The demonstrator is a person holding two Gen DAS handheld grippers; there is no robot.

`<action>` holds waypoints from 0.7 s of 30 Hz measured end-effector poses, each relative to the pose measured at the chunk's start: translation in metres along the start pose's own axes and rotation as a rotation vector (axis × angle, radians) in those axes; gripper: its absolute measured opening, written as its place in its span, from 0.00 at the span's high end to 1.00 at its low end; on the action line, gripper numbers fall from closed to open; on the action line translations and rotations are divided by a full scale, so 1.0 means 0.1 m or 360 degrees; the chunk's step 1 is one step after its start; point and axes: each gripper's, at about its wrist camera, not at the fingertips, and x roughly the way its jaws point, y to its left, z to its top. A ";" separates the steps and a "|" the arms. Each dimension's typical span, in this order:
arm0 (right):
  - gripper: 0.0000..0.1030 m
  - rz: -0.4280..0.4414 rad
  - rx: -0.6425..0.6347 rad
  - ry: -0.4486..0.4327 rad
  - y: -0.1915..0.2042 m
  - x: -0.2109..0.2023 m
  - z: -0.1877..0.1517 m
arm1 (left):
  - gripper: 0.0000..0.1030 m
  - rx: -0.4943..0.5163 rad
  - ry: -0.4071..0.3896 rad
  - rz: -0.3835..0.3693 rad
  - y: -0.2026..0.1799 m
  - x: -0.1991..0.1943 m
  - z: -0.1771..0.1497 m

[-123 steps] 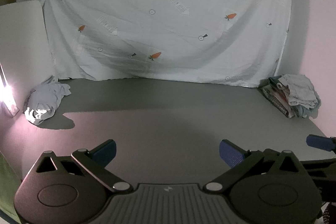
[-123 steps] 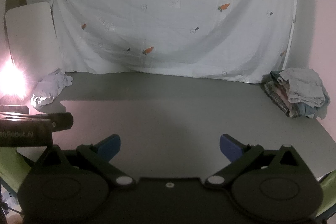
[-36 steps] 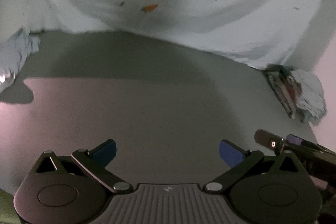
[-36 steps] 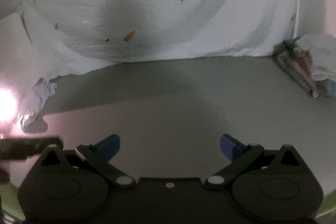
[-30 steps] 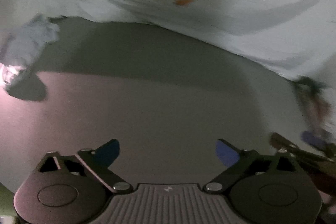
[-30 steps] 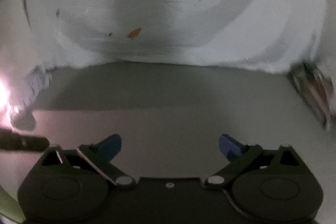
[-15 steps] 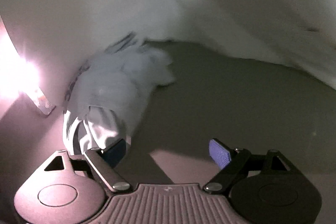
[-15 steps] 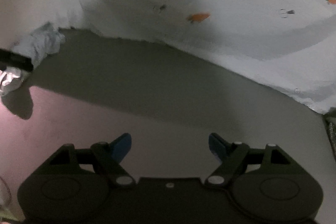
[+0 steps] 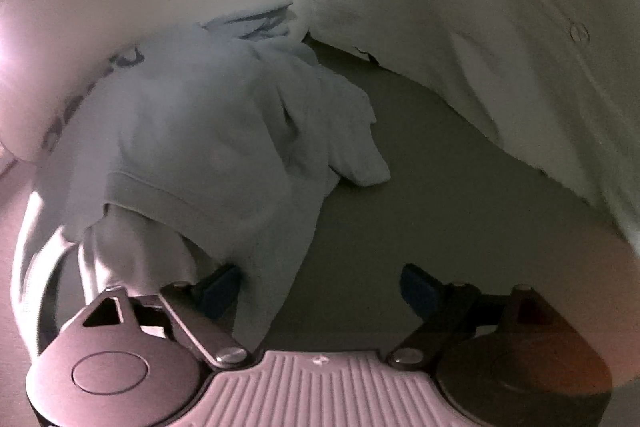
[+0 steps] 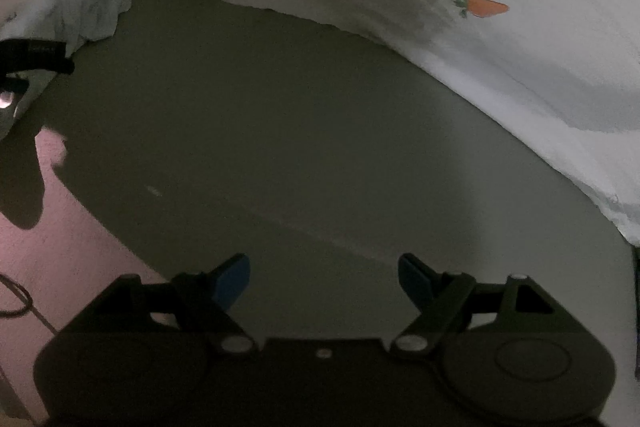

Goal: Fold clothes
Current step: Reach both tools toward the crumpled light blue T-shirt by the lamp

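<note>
A crumpled pale blue-white garment (image 9: pixel 208 147) lies heaped on the grey table (image 9: pixel 420 195) at its far left, filling the left half of the left wrist view. My left gripper (image 9: pixel 320 287) is open and right at the heap's near edge; its left blue fingertip (image 9: pixel 218 287) is tucked under a fold of the cloth, its right fingertip (image 9: pixel 416 287) is over bare table. The same garment (image 10: pixel 88 11) shows small at the upper left of the right wrist view. My right gripper (image 10: pixel 324 279) is open and empty over bare table.
A white sheet with carrot prints (image 10: pixel 480 7) hangs along the back of the table (image 10: pixel 280 127). A bright light glares at the left edge (image 9: pixel 8 39). The left gripper's dark body (image 10: pixel 32 51) juts into the right wrist view at the left.
My left gripper has swung left and closed in on the garment heap, which now reaches its left fingertip. My right gripper has turned left too; the folded stack at the right is out of view.
</note>
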 end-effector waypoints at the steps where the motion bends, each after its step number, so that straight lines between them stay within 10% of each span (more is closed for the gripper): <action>1: 0.19 -0.0004 -0.0013 -0.0001 0.03 0.01 0.01 | 0.06 -0.0029 -0.0006 -0.0035 0.03 0.02 0.01; 10: 0.18 -0.0027 -0.0095 -0.0001 0.15 0.00 0.03 | 0.06 -0.0057 -0.0088 0.0130 0.14 -0.15 -0.03; 21: 0.18 -0.0030 -0.0100 0.0003 0.24 0.04 0.09 | 0.06 0.0039 -0.0165 -0.0033 -0.05 -0.04 0.10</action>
